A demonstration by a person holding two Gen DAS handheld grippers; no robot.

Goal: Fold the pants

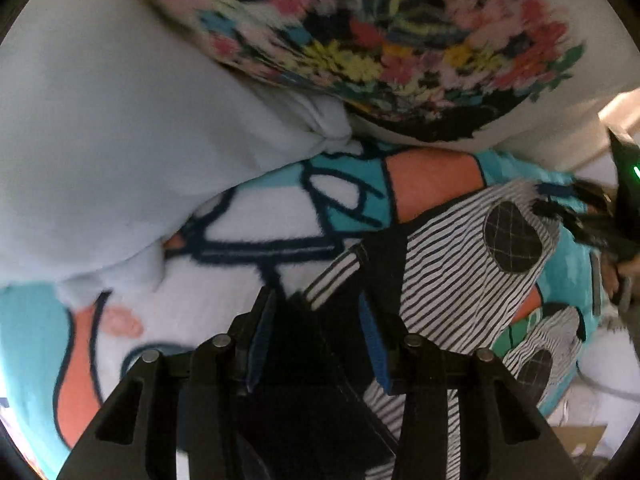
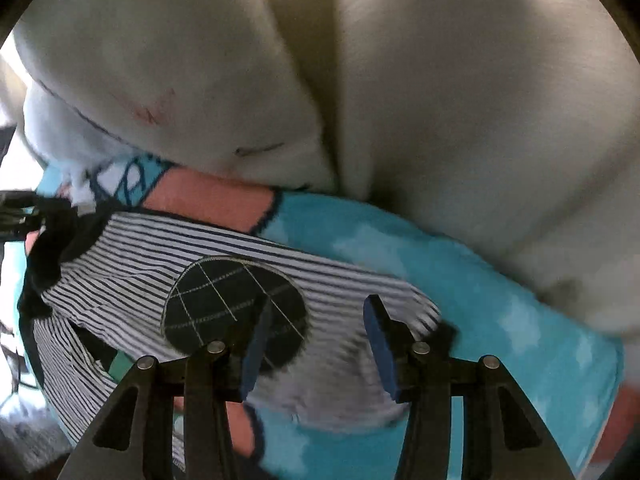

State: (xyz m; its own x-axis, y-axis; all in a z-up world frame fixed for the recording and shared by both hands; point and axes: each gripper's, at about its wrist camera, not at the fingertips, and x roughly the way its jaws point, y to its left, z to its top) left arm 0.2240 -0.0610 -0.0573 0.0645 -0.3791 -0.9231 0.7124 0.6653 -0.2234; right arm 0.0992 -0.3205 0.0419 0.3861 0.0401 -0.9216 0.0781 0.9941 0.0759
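Partly, the left tool (image 1: 316,320) hides the striped pants' (image 1: 452,280) waistband.

The pants (image 1: 452,264) are white with thin black stripes, a black waistband and round black patches (image 2: 236,312) crossed by thin pale grid lines. Under them the blanket (image 1: 256,220) shows turquoise, white and coral shapes outlined in dark navy. At the top of the left wrist view, a floral cushion (image 1: 384,40) mixes red, pink, yellow, blue and black. The pillow (image 2: 440,100) is plain off-white. Both grippers are black with blue pads (image 2: 378,344).
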